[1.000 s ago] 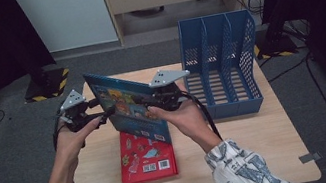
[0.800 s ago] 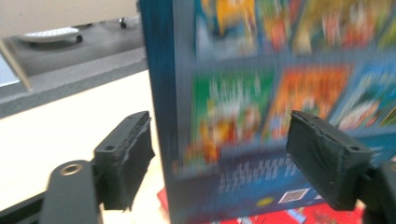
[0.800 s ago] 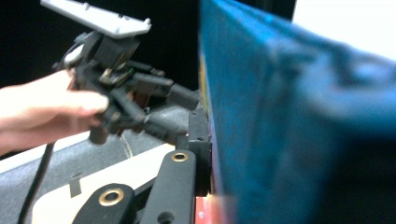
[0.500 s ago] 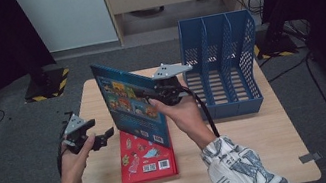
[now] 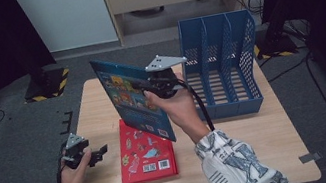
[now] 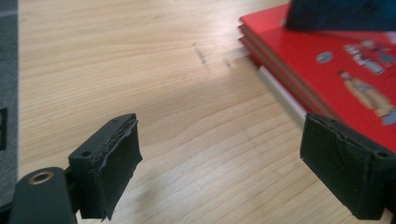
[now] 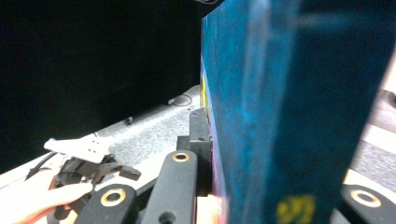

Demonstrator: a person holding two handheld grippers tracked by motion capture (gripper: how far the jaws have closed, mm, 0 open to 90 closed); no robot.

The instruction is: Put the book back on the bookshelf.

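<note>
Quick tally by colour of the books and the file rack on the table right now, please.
Blue book, held upright in the right gripper: 1
Red books, stacked flat: 3, by the edges in the left gripper view
Blue file rack: 1
Total: 5

No legible text, brand or no. found in any view. Blue book (image 5: 134, 96): cover shows coloured picture panels, lettering too small/blurred to read; yellow mark low on the cover in the right gripper view, unreadable. Red book (image 5: 145, 150): cartoon figures plus two white barcode-type patches near the lower edge, digits not resolvable. Black/yellow hazard stripes (image 5: 51, 87) on the floor beyond the table, no wording.
</note>
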